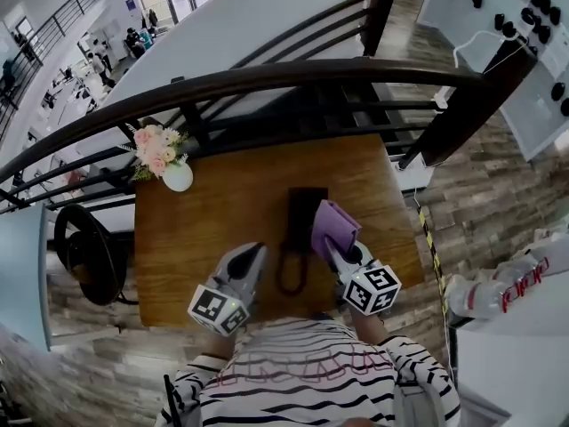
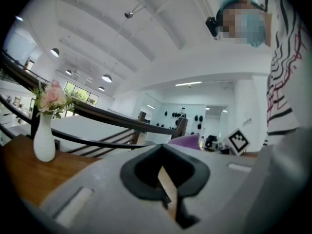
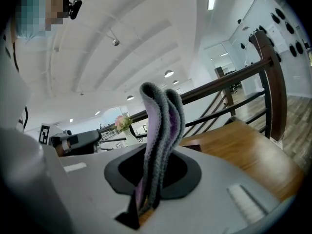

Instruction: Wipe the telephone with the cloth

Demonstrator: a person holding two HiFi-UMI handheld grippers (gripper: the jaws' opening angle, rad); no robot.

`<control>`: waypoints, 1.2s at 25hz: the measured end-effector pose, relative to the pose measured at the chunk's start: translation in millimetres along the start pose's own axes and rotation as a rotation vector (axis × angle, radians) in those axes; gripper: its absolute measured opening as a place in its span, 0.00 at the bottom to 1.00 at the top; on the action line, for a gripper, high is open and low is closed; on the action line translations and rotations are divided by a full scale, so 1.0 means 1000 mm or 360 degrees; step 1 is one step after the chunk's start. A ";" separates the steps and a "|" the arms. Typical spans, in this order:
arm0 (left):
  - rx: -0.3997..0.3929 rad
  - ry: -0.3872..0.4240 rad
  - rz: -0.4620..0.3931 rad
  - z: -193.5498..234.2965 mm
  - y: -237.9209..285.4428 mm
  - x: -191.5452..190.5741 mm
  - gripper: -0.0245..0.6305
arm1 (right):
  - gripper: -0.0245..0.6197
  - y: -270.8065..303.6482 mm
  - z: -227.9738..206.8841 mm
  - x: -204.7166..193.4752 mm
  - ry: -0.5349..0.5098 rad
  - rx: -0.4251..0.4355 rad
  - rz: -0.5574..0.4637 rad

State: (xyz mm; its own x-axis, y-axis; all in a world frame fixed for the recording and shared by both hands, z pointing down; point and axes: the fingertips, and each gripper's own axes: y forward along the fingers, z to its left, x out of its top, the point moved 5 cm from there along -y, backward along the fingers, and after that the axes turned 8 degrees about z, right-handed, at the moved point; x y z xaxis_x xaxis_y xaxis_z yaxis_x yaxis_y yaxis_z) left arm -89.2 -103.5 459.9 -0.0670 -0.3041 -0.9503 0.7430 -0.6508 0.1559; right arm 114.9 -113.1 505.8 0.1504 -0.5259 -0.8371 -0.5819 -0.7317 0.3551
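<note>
Your right gripper (image 1: 331, 243) is clamped on the cloth (image 1: 334, 223). Your left gripper (image 1: 256, 252) has its jaws together, empty. The phone (image 1: 300, 210) lies between your 2 grippers.

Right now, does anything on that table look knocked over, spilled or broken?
Nothing stands out. The vase stands upright at a corner of the table, the telephone lies flat mid-table, and the cloth is pinched in the right gripper.

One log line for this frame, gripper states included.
right gripper: shut on purple cloth | left gripper: shut, empty | cloth at right edge of telephone, contact unclear
</note>
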 end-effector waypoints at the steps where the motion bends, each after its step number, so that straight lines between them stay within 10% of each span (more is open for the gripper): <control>1: 0.0023 -0.0004 -0.0004 0.000 0.000 0.000 0.04 | 0.11 0.005 -0.004 0.000 -0.0011 0.0013 0.0022; 17: 0.0426 -0.0076 -0.0063 0.007 -0.041 -0.013 0.04 | 0.11 0.120 -0.027 -0.014 -0.0080 0.0271 0.0366; 30: 0.0584 -0.0119 -0.0075 0.013 -0.066 -0.021 0.04 | 0.11 0.178 -0.050 -0.044 0.0059 0.0191 0.0572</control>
State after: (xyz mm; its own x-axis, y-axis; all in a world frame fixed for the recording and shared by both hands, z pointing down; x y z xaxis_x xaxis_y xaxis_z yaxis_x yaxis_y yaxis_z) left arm -145.3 -63.2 472.6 -0.1539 -0.3093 -0.9384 0.4511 -0.8670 0.2119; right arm 45.0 -242.1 626.3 -0.0529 -0.7567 -0.6516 -0.6921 -0.4426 0.5702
